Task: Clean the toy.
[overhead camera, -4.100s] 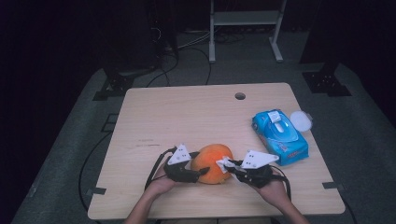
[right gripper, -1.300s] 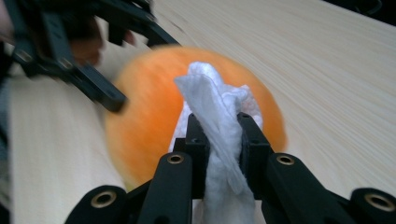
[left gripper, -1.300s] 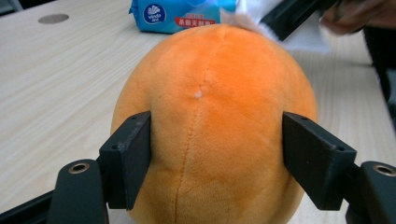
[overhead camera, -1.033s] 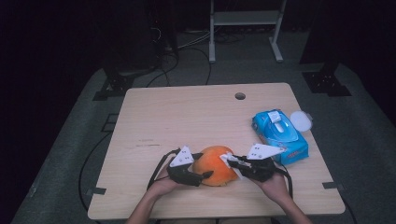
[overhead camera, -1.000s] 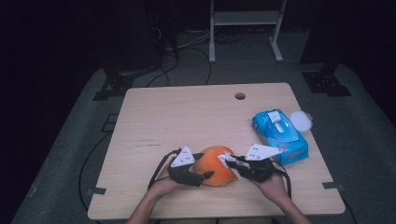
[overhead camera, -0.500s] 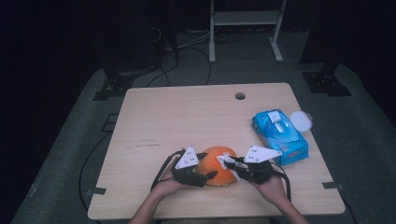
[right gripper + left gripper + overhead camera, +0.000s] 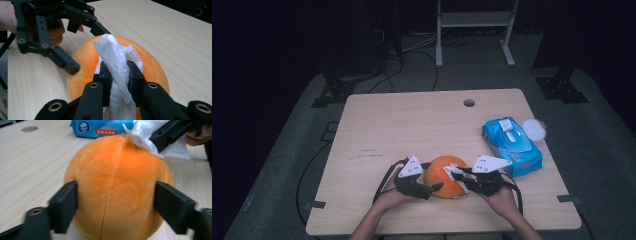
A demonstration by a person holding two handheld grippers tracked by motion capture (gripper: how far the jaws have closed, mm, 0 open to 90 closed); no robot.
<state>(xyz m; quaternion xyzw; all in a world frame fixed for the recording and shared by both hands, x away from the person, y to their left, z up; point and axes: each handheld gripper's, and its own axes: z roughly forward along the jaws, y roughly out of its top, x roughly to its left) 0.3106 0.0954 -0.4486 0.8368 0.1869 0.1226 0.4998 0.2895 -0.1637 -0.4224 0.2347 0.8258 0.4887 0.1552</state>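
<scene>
While the left gripper (image 7: pixel 435 187) stands partly spread, its two black jaws press on either flank of the orange plush ball (image 7: pixel 117 187), clasping it low on its sides as it rests on the wooden table (image 7: pixel 412 125). Opposite it, the right gripper (image 7: pixel 117 72) has its jaws drawn nearly together, pinching a crumpled white wipe (image 7: pixel 116 62) between them; the wipe's free end lies against the top of the ball, on the side facing that gripper. Both hands sit at the table's near edge with the ball between the two grippers. Beyond the right gripper, well apart, lies a blue wipes pack (image 7: pixel 512 145).
</scene>
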